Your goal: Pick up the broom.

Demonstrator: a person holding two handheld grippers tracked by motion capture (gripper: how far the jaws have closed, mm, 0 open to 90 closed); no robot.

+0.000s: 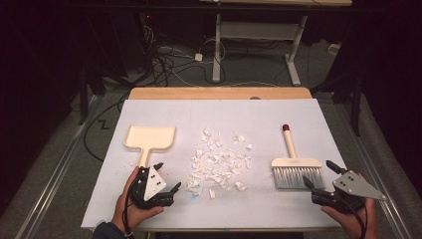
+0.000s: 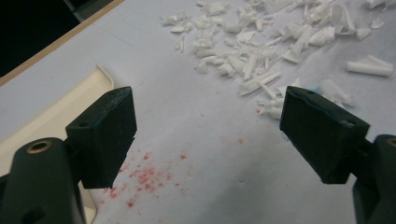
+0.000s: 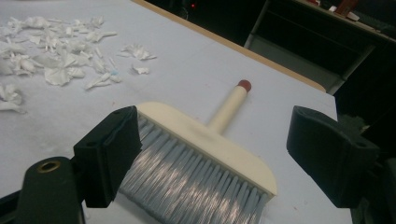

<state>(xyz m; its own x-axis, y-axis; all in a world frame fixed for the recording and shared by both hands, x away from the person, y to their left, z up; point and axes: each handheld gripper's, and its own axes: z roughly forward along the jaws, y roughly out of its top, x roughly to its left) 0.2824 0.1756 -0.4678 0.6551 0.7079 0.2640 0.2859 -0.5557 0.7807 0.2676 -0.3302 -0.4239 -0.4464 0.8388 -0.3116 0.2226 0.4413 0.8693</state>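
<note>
A cream dustpan [image 1: 149, 138] lies flat at the left of the white table cover, its handle toward me. White paper scraps [image 1: 219, 159] are scattered in the middle. A cream hand brush [image 1: 294, 163] with grey bristles and a red-tipped handle lies at the right. My left gripper [image 1: 166, 177] is open just below the dustpan handle, near the scraps [image 2: 261, 56]; the dustpan edge [image 2: 56, 112] is at its left jaw. My right gripper [image 1: 321, 174] is open beside the brush bristles [image 3: 196, 182], with nothing between its jaws.
The white cover [image 1: 219, 114] lies on a wooden table whose far edge [image 1: 219, 93] is bare. Red specks [image 2: 144, 175] dot the cover by the left gripper. Behind the table are cables and a white desk frame [image 1: 259, 45] on the floor.
</note>
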